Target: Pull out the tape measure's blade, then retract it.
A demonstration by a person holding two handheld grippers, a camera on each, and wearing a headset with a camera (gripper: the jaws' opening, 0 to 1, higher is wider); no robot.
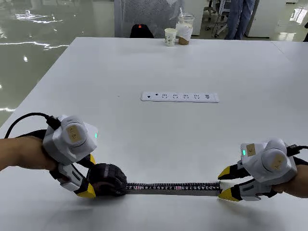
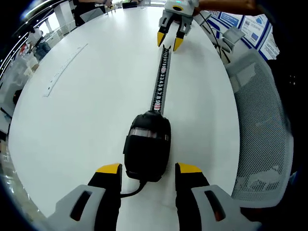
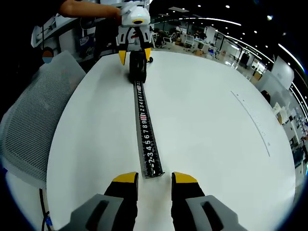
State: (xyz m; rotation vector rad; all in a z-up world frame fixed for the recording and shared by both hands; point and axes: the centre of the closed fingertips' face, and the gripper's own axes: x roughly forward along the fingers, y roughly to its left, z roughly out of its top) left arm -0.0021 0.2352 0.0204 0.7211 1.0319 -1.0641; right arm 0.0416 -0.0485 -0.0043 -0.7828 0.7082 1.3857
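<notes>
A black tape measure (image 1: pixel 108 179) lies on the white table (image 1: pixel 159 67) near its front edge. My left gripper (image 1: pixel 89 176) is shut on the case's rear end, with a yellow fingertip close against each side (image 2: pixel 149 169). The blade (image 1: pixel 173 186) is drawn out flat to the right, numbers up. In the left gripper view the blade (image 2: pixel 161 79) runs away from the case (image 2: pixel 147 144) to the right gripper (image 2: pixel 170 41). My right gripper (image 1: pixel 225 183) stands open at the blade's end (image 3: pixel 154 172), which lies loose between its tips (image 3: pixel 155 177).
A white power strip (image 1: pixel 180 96) lies mid-table. A paper cup (image 1: pixel 170 36) and a plastic drink cup (image 1: pixel 184 29) stand at the far edge. A grey mesh chair (image 2: pixel 262 120) is beside the table's near edge. A person (image 1: pixel 238 17) stands in the background.
</notes>
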